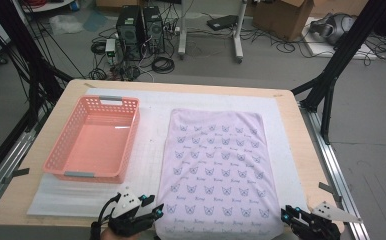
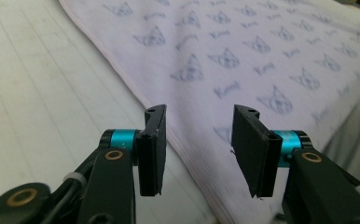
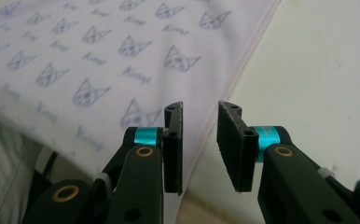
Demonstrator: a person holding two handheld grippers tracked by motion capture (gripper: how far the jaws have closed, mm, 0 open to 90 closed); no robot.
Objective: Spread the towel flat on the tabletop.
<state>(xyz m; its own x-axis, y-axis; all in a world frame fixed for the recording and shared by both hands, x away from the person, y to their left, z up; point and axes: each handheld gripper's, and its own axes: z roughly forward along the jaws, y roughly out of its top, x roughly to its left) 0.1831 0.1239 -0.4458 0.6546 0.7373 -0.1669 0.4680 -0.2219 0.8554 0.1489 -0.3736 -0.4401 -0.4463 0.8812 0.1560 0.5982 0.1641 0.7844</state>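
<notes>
- Cloth: pale lilac, cat-face print, spread flat on the white mat in the middle-right of the table. Long axis runs from the near edge toward the far edge; the near hem hangs slightly over the near edge.
- Left gripper: at the cloth's near-left corner, near edge of the table. Fingers parted wide, nothing between them. In the left gripper view the pink-stitched side hem runs right up between the two fingers, so it's lined up to straddle that edge.
- Right gripper: mirrored at the near-right corner. Fingers parted too, a bit narrower, holding nothing. In the right gripper view the hem sits under the left finger, bare mat under the right.
- Neither gripper is touching fabric as far as I can tell; both hover just above or at the hem.
- Reason for the symmetric pose, my read: grab both near corners at once so the cloth lifts evenly and can be folded toward the far edge.
- Pink basket: empty, on the left side of the table, just beside the cloth, long side parallel to it. Likely the drop-off for the folded cloth.
- Risk: thin fabric lying flat; fingers may close on the mat too, or miss the hem.
</notes>
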